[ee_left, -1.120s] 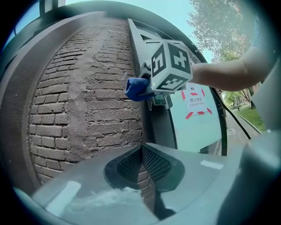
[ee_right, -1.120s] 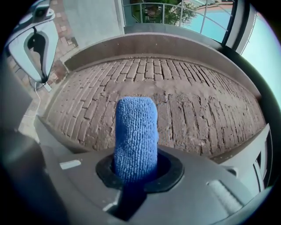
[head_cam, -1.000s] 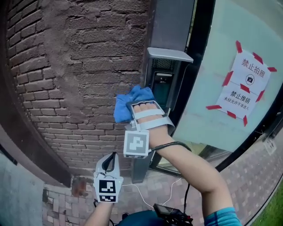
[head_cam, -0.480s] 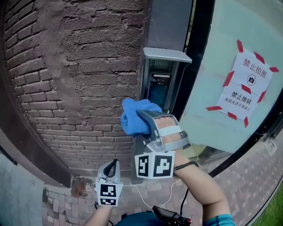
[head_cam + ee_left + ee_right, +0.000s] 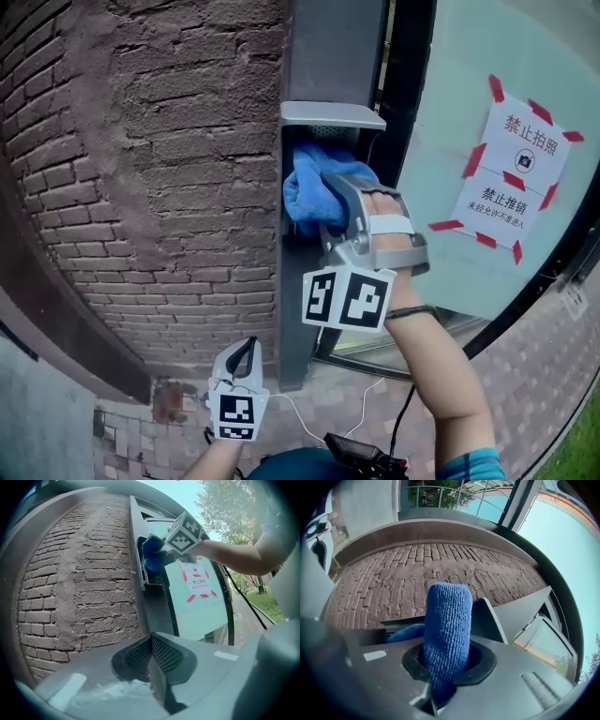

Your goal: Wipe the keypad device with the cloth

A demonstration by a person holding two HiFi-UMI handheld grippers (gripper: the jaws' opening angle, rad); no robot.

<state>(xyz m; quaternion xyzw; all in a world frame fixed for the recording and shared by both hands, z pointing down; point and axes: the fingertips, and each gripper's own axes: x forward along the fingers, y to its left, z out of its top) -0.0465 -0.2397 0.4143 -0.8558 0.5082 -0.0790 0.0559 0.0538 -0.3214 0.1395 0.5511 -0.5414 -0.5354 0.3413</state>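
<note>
The keypad device (image 5: 330, 115) hangs on a dark post beside the brick wall, under a grey metal hood. A blue cloth (image 5: 302, 192) covers most of its face just below the hood. My right gripper (image 5: 339, 202) is shut on the cloth and presses it against the device. In the right gripper view the cloth (image 5: 445, 625) sticks up out of the closed jaws of the right gripper (image 5: 440, 686). My left gripper (image 5: 246, 347) hangs low near the post's foot, shut and empty. The left gripper view shows the cloth (image 5: 152, 557) on the device (image 5: 149, 576) far above.
A rough brick wall (image 5: 159, 150) fills the left. To the right is a glass door with a paper notice (image 5: 511, 178) taped on in red, set in a dark frame (image 5: 412, 84). A white cable (image 5: 370, 398) lies on the paved ground below.
My right gripper has carried the cloth up and to the right, from the device's left side to its face under the hood. The left gripper has stayed low.
</note>
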